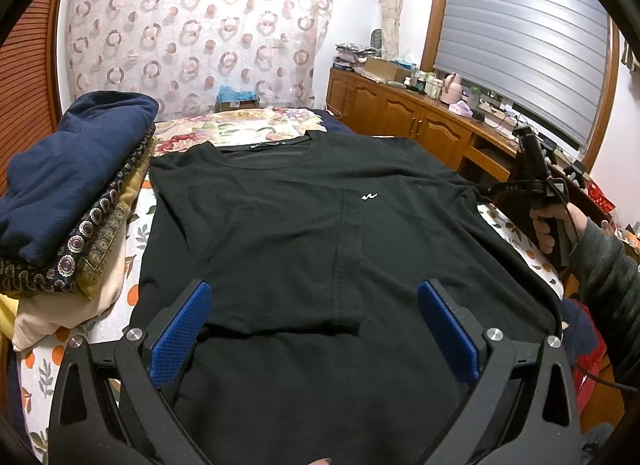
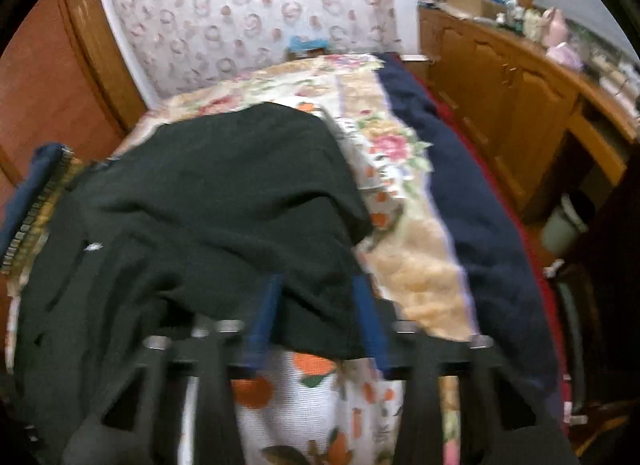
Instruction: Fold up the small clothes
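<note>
On my far left a pile (image 1: 76,169) of folded clothes sits on the bed, a navy piece on top of patterned fabric, its edge just beside the shirt's left shoulder. The black shirt (image 1: 300,225) lies spread face up on the fruit-print sheet (image 1: 138,233), collar away from me and hem toward me. It covers most of the bed in front of my left camera. A strip of its lower front is turned up, and its loose edge runs across between my left pads.

My left gripper (image 1: 314,329) hangs low over the hem with its jaws wide apart. The blue pads (image 1: 180,333) stand well clear of each other and have hold of nothing; the cloth lies under them, not pinched.

Right of centre is a small white logo (image 1: 369,196) on the chest. Beyond it, at the shirt's right sleeve, is my right gripper (image 2: 316,317), held by a hand (image 1: 550,225) in a grey sleeve. From the left camera the sleeve cloth looks drawn to a point at its tip. The right camera is blurred, but it shows the blue fingers (image 2: 262,321) close together with black sleeve cloth bunched between them and raised off the sheet, so I read it as pinching the sleeve.

Further right a navy blanket (image 2: 460,193) runs along the bed's edge, then wooden cabinets (image 2: 520,105) with clutter on top.
</note>
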The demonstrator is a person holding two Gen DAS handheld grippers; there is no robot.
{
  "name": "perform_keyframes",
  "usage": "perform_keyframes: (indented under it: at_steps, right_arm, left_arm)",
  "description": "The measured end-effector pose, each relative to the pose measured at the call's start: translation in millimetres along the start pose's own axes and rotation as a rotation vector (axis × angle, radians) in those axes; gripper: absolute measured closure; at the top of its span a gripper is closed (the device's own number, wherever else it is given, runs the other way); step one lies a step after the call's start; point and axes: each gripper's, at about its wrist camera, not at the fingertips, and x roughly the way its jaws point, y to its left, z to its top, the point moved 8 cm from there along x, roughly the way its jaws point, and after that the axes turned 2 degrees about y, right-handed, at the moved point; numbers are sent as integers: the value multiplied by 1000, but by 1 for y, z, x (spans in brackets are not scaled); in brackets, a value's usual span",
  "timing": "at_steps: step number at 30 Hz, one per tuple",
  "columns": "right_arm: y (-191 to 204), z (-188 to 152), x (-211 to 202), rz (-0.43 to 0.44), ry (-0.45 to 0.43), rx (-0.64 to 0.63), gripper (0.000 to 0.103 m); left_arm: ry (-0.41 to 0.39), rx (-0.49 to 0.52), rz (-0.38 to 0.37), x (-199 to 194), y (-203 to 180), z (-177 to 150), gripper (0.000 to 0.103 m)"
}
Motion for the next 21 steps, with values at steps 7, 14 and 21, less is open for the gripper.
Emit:
perform_keyframes:
  at_steps: [7, 14, 21]
  right_arm:
    - [23, 6, -21, -120, -98, -89, 101]
    - [110, 18, -56, -80, -251, -282, 101]
    - [192, -32, -61, 117, -166, -437, 97]
  left_arm:
    - [2, -2, 3, 2, 2, -1, 0]
    - [15, -26, 19, 4, 11, -4, 0]
    - [18, -12, 31, 1, 11, -5, 0]
